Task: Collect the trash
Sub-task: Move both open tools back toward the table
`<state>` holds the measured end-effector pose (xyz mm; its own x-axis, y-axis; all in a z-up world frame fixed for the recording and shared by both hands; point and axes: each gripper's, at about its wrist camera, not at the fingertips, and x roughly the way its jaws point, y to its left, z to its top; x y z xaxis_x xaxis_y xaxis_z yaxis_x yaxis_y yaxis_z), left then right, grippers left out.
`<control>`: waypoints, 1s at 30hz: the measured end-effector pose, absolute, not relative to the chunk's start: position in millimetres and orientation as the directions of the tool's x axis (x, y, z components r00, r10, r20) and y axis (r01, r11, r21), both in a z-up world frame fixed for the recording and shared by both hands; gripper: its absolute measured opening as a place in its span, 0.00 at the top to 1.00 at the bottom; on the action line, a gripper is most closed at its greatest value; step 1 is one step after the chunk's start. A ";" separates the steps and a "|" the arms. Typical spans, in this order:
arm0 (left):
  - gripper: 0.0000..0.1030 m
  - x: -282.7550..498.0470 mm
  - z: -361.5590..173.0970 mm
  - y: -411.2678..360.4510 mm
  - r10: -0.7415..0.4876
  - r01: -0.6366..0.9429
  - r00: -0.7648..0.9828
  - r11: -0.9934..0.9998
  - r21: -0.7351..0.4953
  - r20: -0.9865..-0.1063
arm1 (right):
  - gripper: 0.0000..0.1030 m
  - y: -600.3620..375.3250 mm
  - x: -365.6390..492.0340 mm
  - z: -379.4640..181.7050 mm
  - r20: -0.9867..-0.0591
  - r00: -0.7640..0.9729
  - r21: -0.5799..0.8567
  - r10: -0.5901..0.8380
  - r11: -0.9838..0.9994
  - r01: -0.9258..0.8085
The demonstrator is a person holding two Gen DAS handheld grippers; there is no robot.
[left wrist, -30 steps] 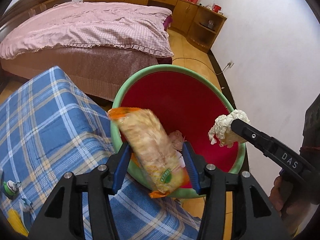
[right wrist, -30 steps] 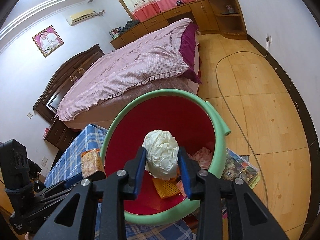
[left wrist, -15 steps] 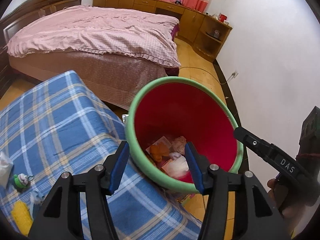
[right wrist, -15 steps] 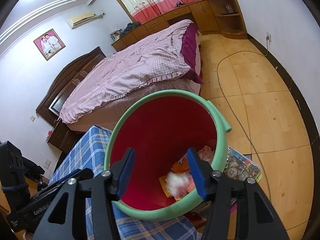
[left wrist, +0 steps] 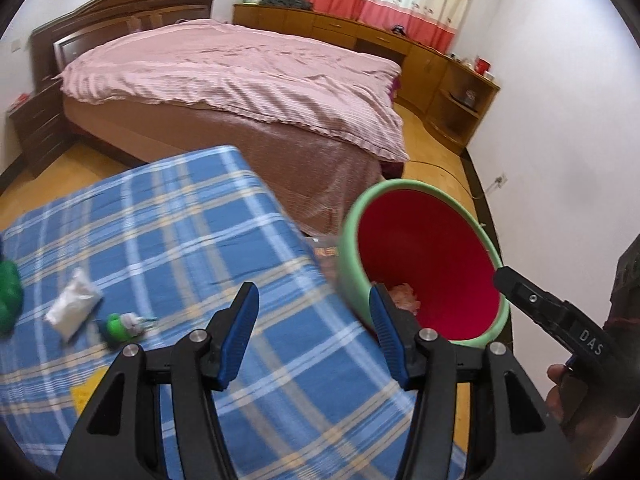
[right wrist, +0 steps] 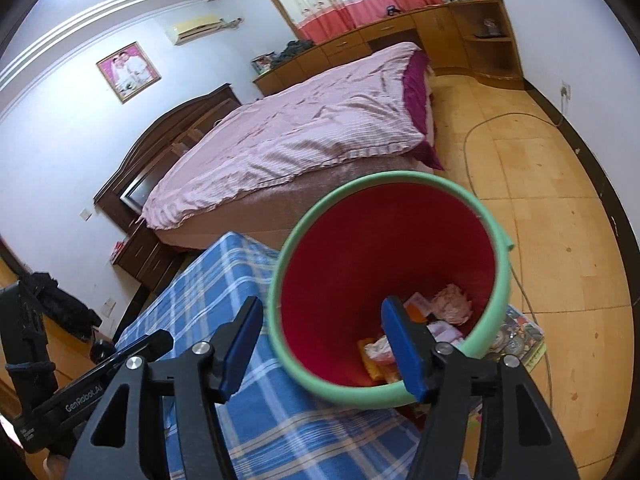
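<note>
In a bedroom with a pink-covered bed [left wrist: 240, 76], we have just let go of two pieces of rubbish at once: a second ago our left gripper [left wrist: 314, 330] held a snack wrapper and our right gripper [right wrist: 322, 344] a ball of white paper above the bin [right wrist: 494, 240]; now both sets of fingers stand wide apart with nothing between them, and both items have gone down into the bin. The left gripper has also swung away from the bin's mouth and looks across the tabletop [left wrist: 160, 216], covered in blue plaid cloth, while the right one hangs over the bin's green rim. We judge this round of dropping finished and the next pickup about to begin.

The bin, red inside and green outside, stands on the floor against the tabletop's edge. At its bottom lies a heap of trash [right wrist: 420, 332]: crumpled pinkish paper, orange and yellow wrappers, pale scraps; the white ball cannot be picked out for certain among them.

What is left to collect sits on the cloth in the left view: a green object [left wrist: 8, 296] cut off at the frame's edge, a small white packet [left wrist: 72, 306], a little green-and-white piece [left wrist: 122, 324] just beside it, and a yellow scrap [left wrist: 86, 394] partly hidden behind our gripper
</note>
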<state>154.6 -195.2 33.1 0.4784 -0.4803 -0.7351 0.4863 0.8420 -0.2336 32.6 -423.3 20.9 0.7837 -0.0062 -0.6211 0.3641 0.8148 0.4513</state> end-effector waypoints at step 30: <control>0.44 218.0 -10.1 -23.8 -0.279 0.262 0.555 0.953 -0.154 -0.784 | 0.31 -307.3 84.8 -0.6 -0.714 0.693 0.398 0.095 0.870 0.292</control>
